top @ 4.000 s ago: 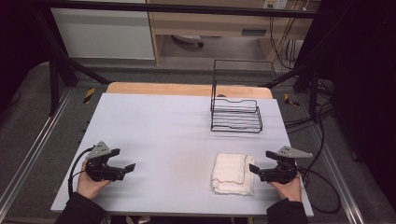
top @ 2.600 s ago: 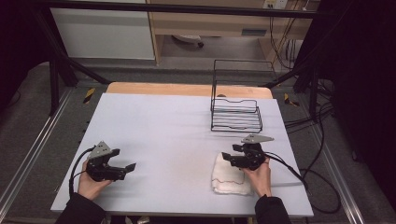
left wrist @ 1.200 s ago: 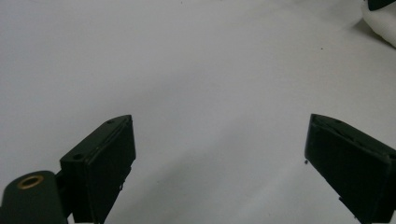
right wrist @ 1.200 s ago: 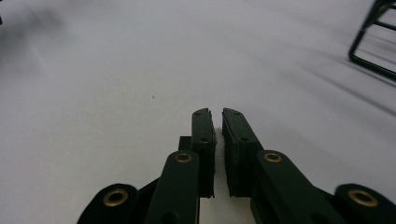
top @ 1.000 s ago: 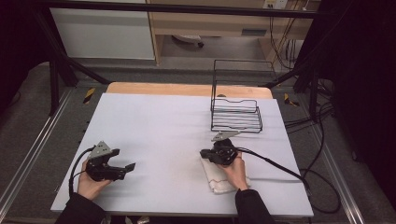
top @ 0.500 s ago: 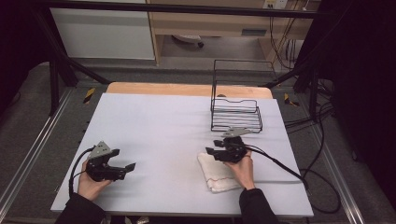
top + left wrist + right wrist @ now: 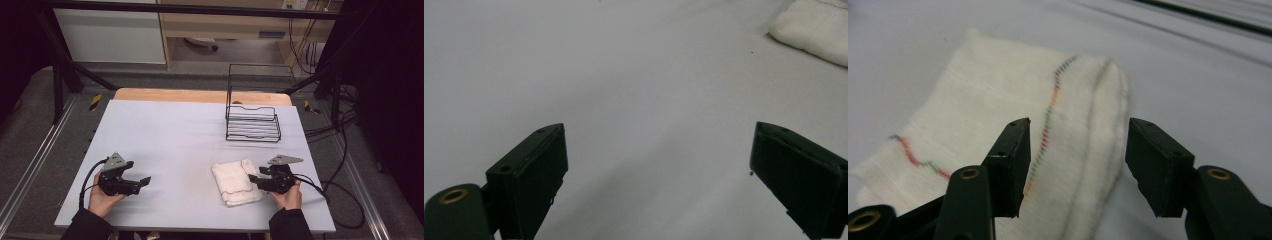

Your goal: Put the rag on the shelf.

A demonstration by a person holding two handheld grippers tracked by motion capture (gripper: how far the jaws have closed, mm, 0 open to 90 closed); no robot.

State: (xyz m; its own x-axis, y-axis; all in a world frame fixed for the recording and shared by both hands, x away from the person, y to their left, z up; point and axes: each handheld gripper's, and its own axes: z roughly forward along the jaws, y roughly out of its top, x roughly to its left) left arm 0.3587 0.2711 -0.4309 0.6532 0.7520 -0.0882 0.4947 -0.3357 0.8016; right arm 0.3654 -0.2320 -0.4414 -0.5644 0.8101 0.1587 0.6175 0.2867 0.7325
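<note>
Watching from my remote station, I note the right gripper has just let go: its jaws have been opening, and in the right gripper view they stand apart above the folded white towel with the pads clear of the cloth; a second ago that gripper sat pinched over the towel's far-left part, and since then it has drawn back to the towel's right edge; the towel itself now lies further left and more skewed than four seconds ago, its stitched hem angled; my reading is that a drag or fold stroke is finished and the cloth has been released for a fresh grip, perhaps on the doubled edge directly ahead of the jaws; right hand lies low on the table, gripper level, pointing across at the towel; left gripper rests well off to the towel's left, unchanged through every earlier picture, jaws spread wide and holding nothing; left hand flat by the near edge; wire rack stands beyond the right gripper, untouched.
</note>
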